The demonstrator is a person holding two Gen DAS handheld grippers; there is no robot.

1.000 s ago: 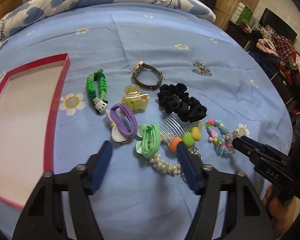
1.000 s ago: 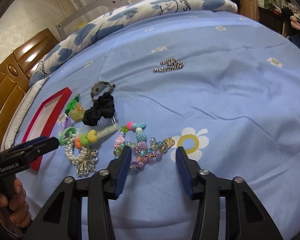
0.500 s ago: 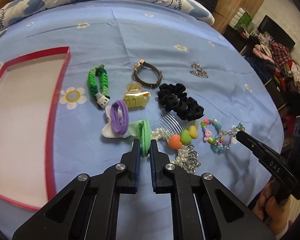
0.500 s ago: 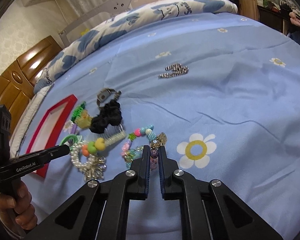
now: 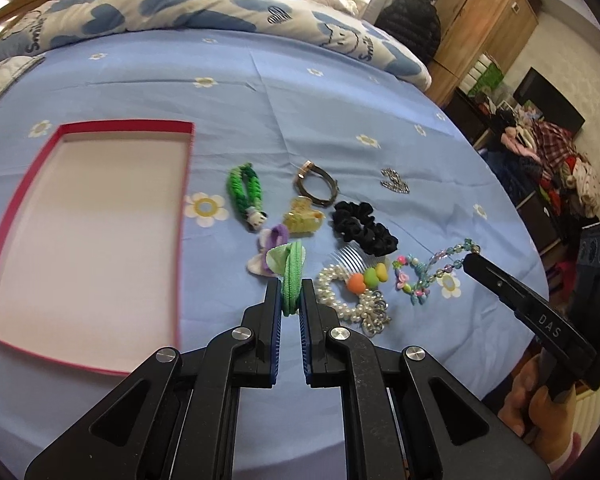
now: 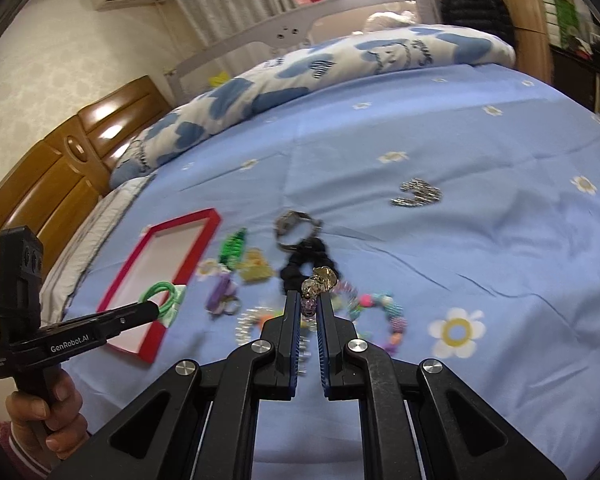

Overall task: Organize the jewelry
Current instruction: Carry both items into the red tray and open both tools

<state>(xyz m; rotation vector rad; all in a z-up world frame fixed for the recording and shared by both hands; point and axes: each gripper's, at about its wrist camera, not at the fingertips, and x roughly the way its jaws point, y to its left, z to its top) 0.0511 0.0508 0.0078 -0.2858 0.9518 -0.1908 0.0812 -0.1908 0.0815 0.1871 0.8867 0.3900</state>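
Observation:
My left gripper (image 5: 291,294) is shut on a green hair tie (image 5: 293,276) with a pale bow and holds it above the bed; it shows in the right wrist view (image 6: 161,297) too. My right gripper (image 6: 309,306) is shut on a colourful bead bracelet (image 6: 318,280), lifted, its loop hanging down (image 6: 384,312). In the left wrist view the bracelet (image 5: 424,276) hangs from the right gripper (image 5: 470,262). An open red-rimmed tray (image 5: 182,216) lies on the left.
On the blue sheet lie a green braided band (image 5: 245,192), a brown bracelet (image 5: 318,188), a yellow claw clip (image 5: 302,220), a purple tie (image 5: 274,240), a black scrunchie (image 5: 364,228), a pearl piece with comb (image 5: 352,284) and a silver chain (image 5: 395,181). Pillows lie behind.
Both grippers went from open to shut. The left one took hold of the green hair tie and lifted it; the right one took hold of the bead bracelet and lifted it.

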